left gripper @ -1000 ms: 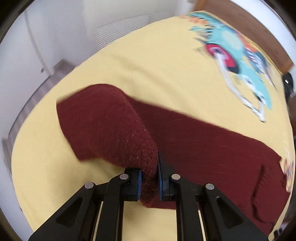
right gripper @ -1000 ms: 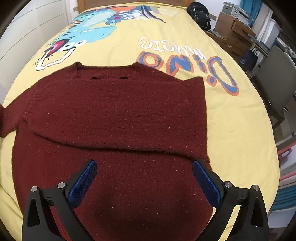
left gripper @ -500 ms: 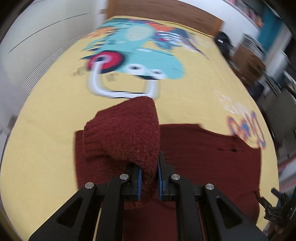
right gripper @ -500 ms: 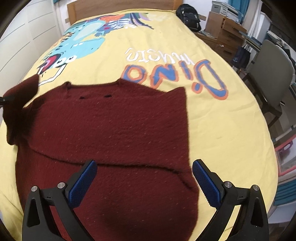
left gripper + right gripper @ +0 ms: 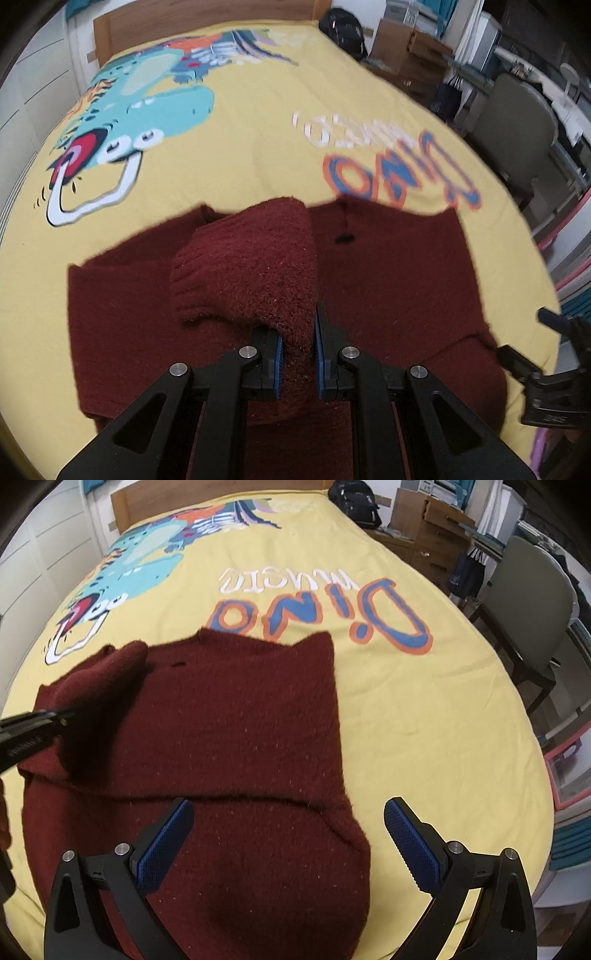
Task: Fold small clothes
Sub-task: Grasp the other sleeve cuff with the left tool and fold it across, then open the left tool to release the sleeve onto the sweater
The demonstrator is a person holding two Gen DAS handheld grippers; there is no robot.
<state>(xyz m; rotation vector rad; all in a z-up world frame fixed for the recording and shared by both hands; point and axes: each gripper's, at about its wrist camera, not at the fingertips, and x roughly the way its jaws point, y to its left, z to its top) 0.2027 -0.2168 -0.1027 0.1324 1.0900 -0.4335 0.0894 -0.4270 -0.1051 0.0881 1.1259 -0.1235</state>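
Observation:
A dark red knitted sweater [image 5: 236,716] lies flat on a yellow bedspread [image 5: 424,709], its right sleeve folded across the body. My left gripper [image 5: 297,345] is shut on the sweater's left sleeve [image 5: 255,269] and holds it lifted over the body of the sweater [image 5: 399,280]. In the right wrist view the left gripper [image 5: 33,731] shows at the left edge with the raised sleeve [image 5: 99,686]. My right gripper [image 5: 288,838] is open and empty above the sweater's lower part. It also shows at the right edge of the left wrist view [image 5: 554,373].
The bedspread carries a dinosaur print [image 5: 147,103] and "Dino" lettering [image 5: 317,609]. A wooden headboard [image 5: 207,491] is at the far end. A black backpack [image 5: 354,502], drawers [image 5: 432,528] and a grey chair [image 5: 532,602] stand to the right of the bed.
My left gripper has swung the held sleeve from the left side inward over the sweater's body. The right gripper stayed open and drew back slightly.

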